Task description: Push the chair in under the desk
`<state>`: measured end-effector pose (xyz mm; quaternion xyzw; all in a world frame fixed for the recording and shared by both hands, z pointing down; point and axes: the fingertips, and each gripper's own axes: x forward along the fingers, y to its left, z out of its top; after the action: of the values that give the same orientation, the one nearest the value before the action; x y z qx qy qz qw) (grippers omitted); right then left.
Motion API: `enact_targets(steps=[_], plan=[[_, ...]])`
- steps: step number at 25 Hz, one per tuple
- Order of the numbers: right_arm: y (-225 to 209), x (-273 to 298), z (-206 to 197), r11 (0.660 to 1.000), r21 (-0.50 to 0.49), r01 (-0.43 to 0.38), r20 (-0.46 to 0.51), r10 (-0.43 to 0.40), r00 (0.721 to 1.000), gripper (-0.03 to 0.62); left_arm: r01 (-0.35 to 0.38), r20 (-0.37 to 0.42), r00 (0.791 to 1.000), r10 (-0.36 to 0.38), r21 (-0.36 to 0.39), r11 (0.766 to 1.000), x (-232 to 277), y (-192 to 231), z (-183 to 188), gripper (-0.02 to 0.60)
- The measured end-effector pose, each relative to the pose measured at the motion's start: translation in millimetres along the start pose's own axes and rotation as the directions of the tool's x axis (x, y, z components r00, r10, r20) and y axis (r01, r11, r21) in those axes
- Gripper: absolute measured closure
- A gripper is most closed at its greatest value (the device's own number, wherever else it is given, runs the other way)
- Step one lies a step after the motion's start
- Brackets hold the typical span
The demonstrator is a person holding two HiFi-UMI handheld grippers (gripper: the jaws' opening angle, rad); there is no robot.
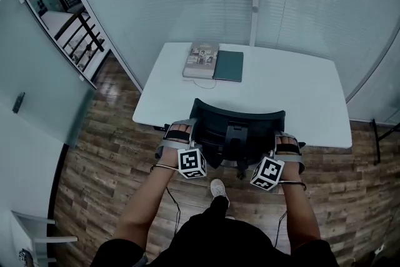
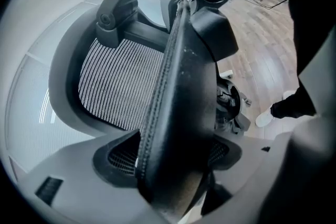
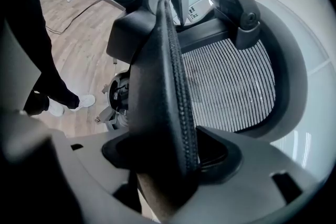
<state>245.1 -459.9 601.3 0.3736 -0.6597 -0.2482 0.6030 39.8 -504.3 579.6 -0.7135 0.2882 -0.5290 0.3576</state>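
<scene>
Your left tongs [image 1: 179,133] are clenched on the left armrest [image 2: 178,113]; its padded edge runs straight up between the jaws and fills the gap. It's the same on the other side: your right tongs [image 1: 288,142] are clamped on the right armrest [image 3: 163,113], with the pad wedged between the jaws. You've got both handles.

Between the two tongs sits the chair [image 1: 237,125], its mesh back facing away from you and just ahead of your grip. Beyond that is the white counter [image 1: 300,97]. The top of the chair back already overlaps the near edge, so the seat looks partly tucked under, though how far isn't visible from here. Further out from the tongs, at the far side, lie a book [image 1: 201,59] and a green notebook [image 1: 229,65], well clear of the action.

By my read, you're at the push itself. The next move calls for an even, straight shove forward with both tongs together, so the chair rolls square and doesn't slew.
</scene>
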Motion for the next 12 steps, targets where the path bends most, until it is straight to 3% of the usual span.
enact_targets(steps=[9,12], plan=[[6.4,-0.3,-0.4,0.999,-0.012,-0.039,0.007,0.039,0.999,0.307,-0.002,0.006,1.000,0.002,0.006,1.000,0.2,-1.2,-0.5,0.215],[2.8,-2.0,0.5,0.999,-0.041,0.004,0.028,-0.003,1.000,0.307,-0.010,0.009,1.000,0.010,0.005,1.000,0.7,-0.6,0.6,0.212]])
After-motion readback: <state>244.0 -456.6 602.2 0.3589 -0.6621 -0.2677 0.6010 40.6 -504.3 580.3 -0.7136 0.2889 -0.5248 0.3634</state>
